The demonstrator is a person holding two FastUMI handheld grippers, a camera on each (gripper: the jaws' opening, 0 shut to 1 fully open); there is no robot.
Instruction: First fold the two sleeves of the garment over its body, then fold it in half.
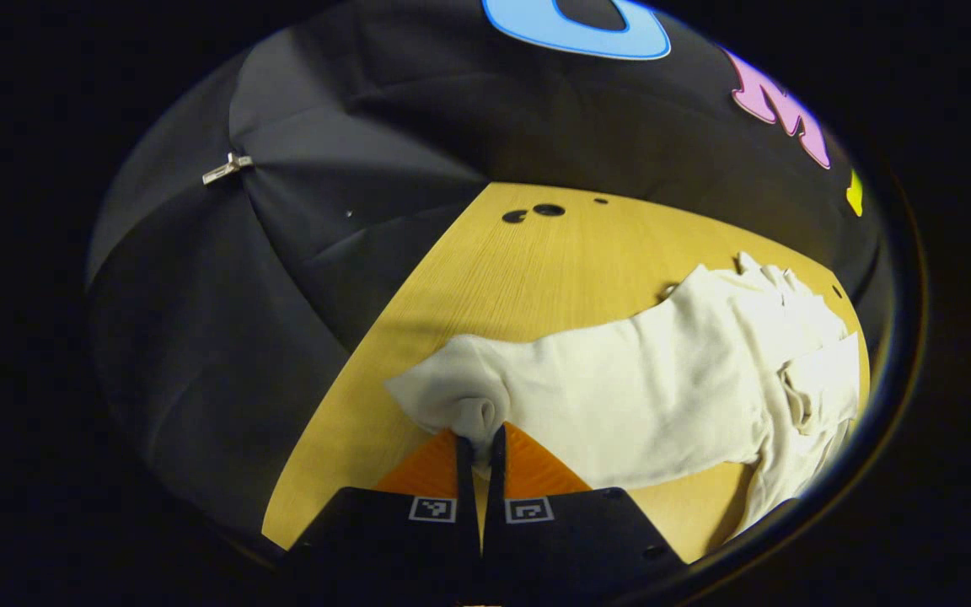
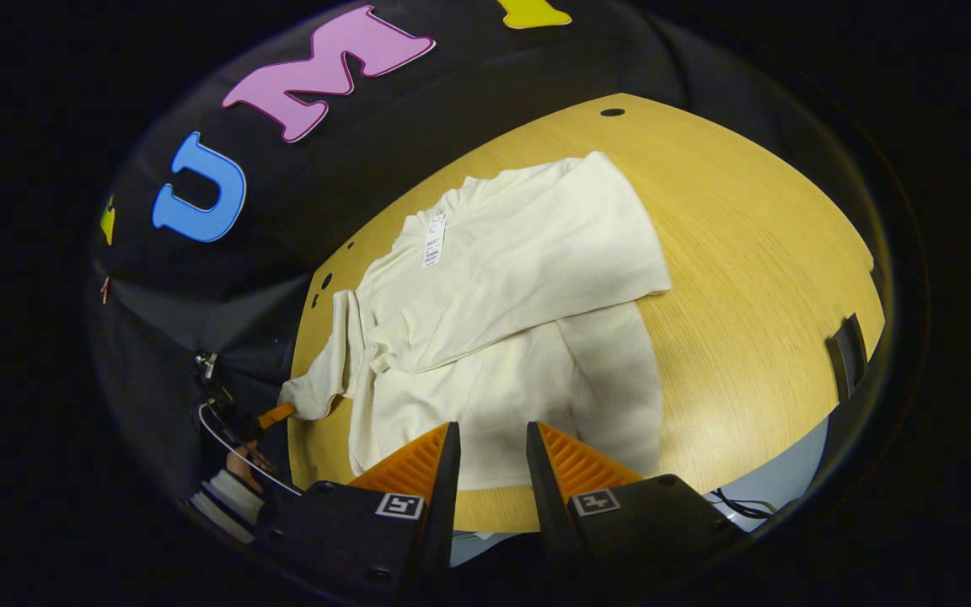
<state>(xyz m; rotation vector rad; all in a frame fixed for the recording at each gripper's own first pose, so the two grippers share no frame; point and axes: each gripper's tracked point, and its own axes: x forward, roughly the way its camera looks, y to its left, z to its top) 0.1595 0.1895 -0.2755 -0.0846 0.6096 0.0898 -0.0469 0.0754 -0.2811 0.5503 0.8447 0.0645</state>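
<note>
Left gripper view: the left gripper (image 1: 480,438) sits low over the table (image 1: 536,261), jaws pressed together on the cuff (image 1: 473,413) of the garment's left sleeve (image 1: 587,379), which stretches away to the right toward the bunched body
Cuff: a small fold of cloth is puckered between the jaws, so the hold looks firm
Right gripper view, far left: the left gripper (image 2: 276,413) shows small at the table's edge, at the tip of the same sleeve (image 2: 325,371)
Garment: the cream garment (image 2: 485,337) lies flat in the middle of the table (image 2: 747,278), neck and label toward the wall; the other sleeve (image 2: 536,261) is already laid across the body
Right gripper: the right gripper (image 2: 490,447) hovers above the hem, jaws spread and holding nothing
Step in hand: judged as folding the remaining sleeve over the body
Doing it well: lift the cuff just clear of the table, carry it across toward the chest, keep the sleeve taut so it lands flat, and let go only once it lies on the body
</note>
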